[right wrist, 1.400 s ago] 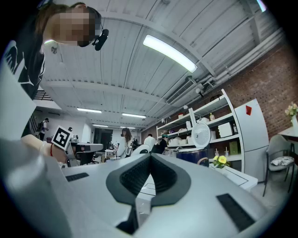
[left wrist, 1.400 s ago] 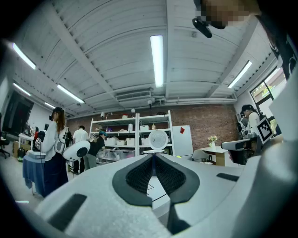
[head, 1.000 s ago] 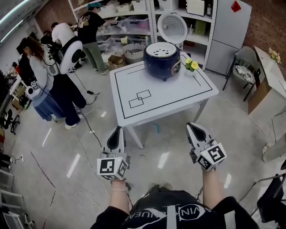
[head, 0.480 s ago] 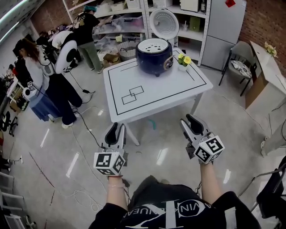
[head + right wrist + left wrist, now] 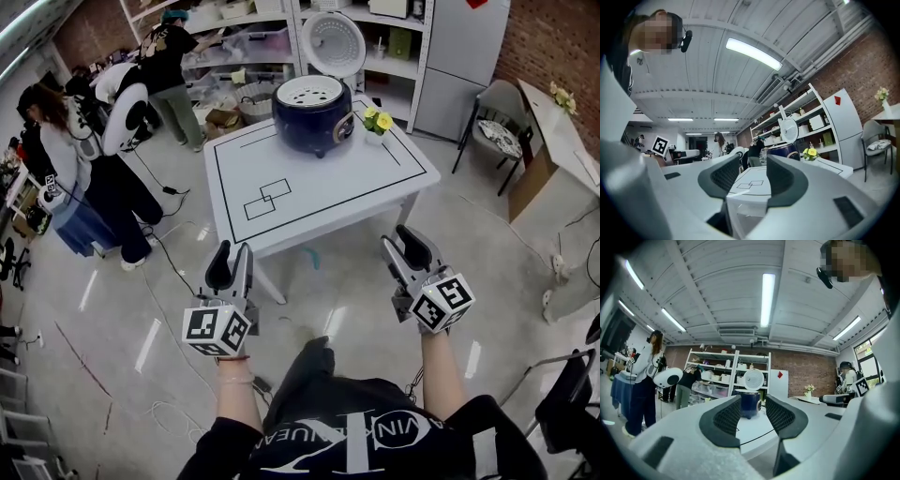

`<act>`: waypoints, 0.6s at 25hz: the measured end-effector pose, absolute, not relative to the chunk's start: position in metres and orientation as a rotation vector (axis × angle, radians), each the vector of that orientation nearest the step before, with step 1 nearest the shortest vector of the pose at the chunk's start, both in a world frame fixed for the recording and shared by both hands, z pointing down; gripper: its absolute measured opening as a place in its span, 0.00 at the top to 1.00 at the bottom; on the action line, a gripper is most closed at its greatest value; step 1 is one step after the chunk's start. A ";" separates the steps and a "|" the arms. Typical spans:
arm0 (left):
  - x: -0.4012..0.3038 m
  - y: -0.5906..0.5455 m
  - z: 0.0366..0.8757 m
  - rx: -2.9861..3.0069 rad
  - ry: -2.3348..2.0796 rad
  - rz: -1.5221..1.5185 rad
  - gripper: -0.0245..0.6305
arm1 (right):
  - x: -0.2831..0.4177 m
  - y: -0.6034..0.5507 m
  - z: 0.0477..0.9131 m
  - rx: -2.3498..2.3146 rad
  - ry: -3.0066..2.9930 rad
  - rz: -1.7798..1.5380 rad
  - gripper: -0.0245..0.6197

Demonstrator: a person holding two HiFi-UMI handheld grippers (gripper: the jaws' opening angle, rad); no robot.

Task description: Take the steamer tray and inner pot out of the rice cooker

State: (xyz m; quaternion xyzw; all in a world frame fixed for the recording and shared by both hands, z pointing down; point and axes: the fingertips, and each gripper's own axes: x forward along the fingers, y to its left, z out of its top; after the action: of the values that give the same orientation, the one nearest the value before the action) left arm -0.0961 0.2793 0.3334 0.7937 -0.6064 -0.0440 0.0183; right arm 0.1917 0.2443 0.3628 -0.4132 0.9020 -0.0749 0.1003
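Head view, tools: the left tool (image 5: 230,255) and right tool (image 5: 403,240) are held level over the floor (image 5: 525,272), short of the counter (image 5: 319,187). Both have just been opening and are spread, with nothing between them.
Head view, cooker: the rice cooker (image 5: 312,117) is set at the counter's far edge, its lid (image 5: 333,44) raised.
Head view, tray: the white perforated steamer tray (image 5: 309,90) is seated in the cooker's mouth. It is judged light and stiff, best pinched at the rim.
Head view, pot: the inner pot is hidden under the tray. It is judged heavier, smooth and slippery, to be taken by its thin rim.
Head view, surface: the counter is white with black lines. Flowers (image 5: 377,120) are placed just beside the cooker.
Head view, room: a glossy floor, shelves (image 5: 253,42) behind and people (image 5: 103,141) well apart at the left are seen.
Left tool view: the jaws are apart and empty. The cooker (image 5: 749,404) is framed between them, far off.
Right tool view: the jaws are apart and empty. The counter (image 5: 754,180) is seen ahead, with the cooker (image 5: 787,150) to the right.
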 end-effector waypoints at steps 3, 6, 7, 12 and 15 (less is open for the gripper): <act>-0.096 0.249 0.347 2.474 -1.849 -0.115 0.75 | 0.183 0.218 0.376 -1.230 2.674 -0.252 0.71; -0.102 0.213 0.350 2.489 -1.823 -0.116 0.75 | 0.169 0.185 0.380 -1.233 2.685 -0.262 0.71; -0.106 0.200 0.351 2.496 -1.818 -0.109 0.75 | 0.163 0.174 0.380 -1.229 2.693 -0.259 0.71; -0.129 0.140 0.352 2.493 -1.798 -0.098 0.75 | 0.136 0.116 0.379 -1.237 2.708 -0.264 0.71; -0.141 0.110 0.351 2.487 -1.781 -0.110 0.75 | 0.124 0.088 0.383 -1.255 2.712 -0.291 0.71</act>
State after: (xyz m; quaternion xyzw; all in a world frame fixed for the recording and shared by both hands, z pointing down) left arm -0.1409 0.1099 0.3510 0.8118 -0.5814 -0.0358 0.0402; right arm 0.1238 0.0878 0.3832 -0.4170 0.9010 -0.0967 0.0697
